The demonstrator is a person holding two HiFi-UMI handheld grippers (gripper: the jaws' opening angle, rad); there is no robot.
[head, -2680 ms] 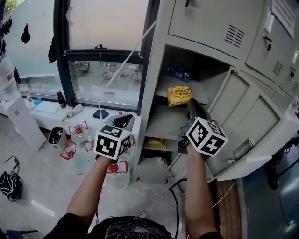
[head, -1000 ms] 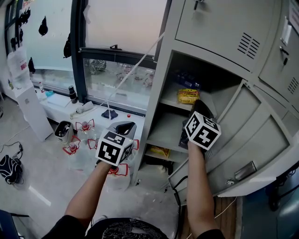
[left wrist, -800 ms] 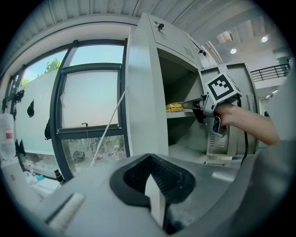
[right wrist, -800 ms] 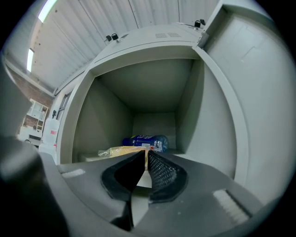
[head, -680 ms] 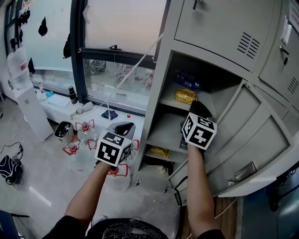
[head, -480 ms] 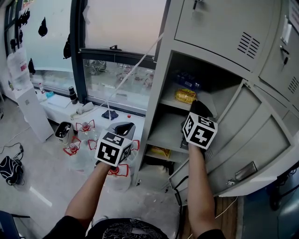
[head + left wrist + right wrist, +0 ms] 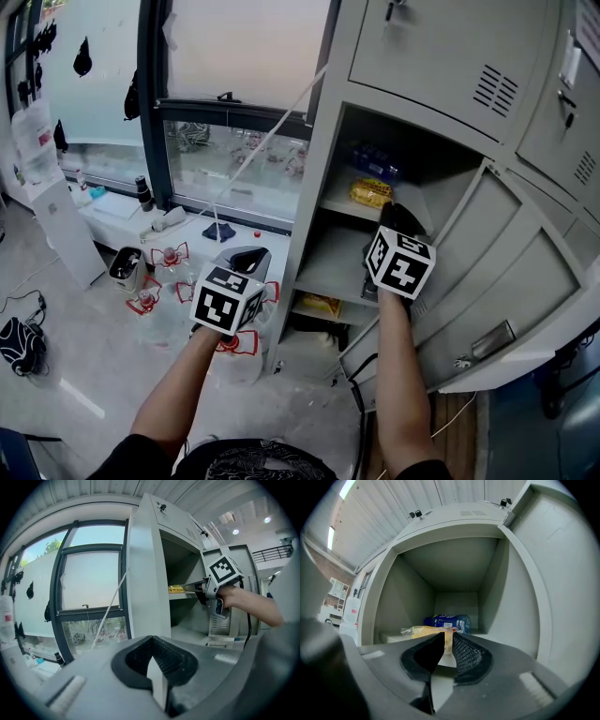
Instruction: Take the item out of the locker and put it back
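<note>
Left arm (image 7: 173,398): bare, reaching forward above the pale floor (image 7: 84,366).
Left claw (image 7: 246,255): closed on nothing, the two jaws meeting in a point; held outside the locker, left of its open compartment and well apart from the packet.
Right arm (image 7: 394,375): bare, stretched up toward the open compartment.
Right claw (image 7: 394,210): tips just inside the compartment, over the front of the upper bench; jaws drawn nearly together and pinching the near edge of the packet.
Packet (image 7: 370,192): yellow and crinkled with a clear sealed end; lies flat on the upper bench, near end caught between the jaws of the right claw (image 7: 446,637), the rest spreading to the left of them in the right gripper view.
Upper bench (image 7: 339,199): grey board across the open compartment, carrying the packet in front and the bottle behind.
Bottle (image 7: 447,620): clear with a blue label, lying on its side just behind the packet, close to the back wall.
Locker (image 7: 323,141): grey metal, upper doors closed.
Door (image 7: 506,253): swung wide open to the right of the right arm.
Second packet (image 7: 316,305): yellow, lying on a lower level of the locker, below the right claw.
Jugs (image 7: 155,281): clear with red handles, clustered on the floor left of the locker, beyond the left claw.
Window (image 7: 234,56): dark-framed, bright, behind the jugs and left of the locker.
</note>
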